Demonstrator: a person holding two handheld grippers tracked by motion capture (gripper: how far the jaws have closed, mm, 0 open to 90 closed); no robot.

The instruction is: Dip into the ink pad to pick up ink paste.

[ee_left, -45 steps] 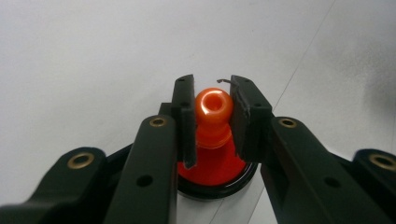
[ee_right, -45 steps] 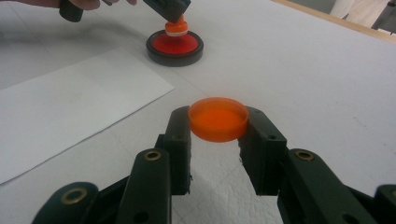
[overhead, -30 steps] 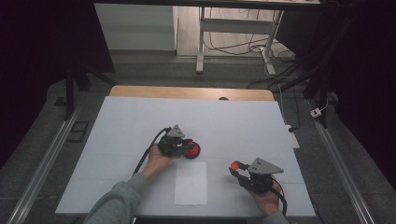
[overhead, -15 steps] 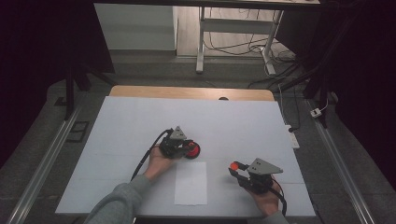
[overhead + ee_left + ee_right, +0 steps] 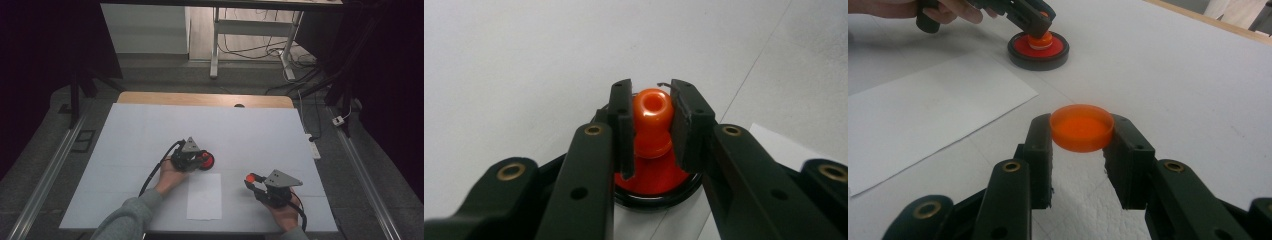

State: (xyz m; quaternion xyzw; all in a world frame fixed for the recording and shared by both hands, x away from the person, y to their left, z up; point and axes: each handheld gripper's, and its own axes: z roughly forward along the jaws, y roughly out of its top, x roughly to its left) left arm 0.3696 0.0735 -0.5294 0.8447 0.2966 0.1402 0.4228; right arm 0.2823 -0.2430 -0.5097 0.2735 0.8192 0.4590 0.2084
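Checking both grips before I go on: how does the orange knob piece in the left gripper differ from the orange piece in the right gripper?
The knob is tall and rounded with a hole in its top; the cap is a flat, shallow disc. The knob stands on a red disc in a black ring resting on the table; the cap is gripped by its rim and bears nothing. The knob sits beside the paper sheet's far corner, the cap off to its right. Both are glossy orange, each clamped between shut jaws.

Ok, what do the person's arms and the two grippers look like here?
Both grippers, left and right, are black, with brass-coloured rivets on their arms, a grey three-cornered plate on top, and a trailing black cable. The left arm wears a grey-green sleeve.
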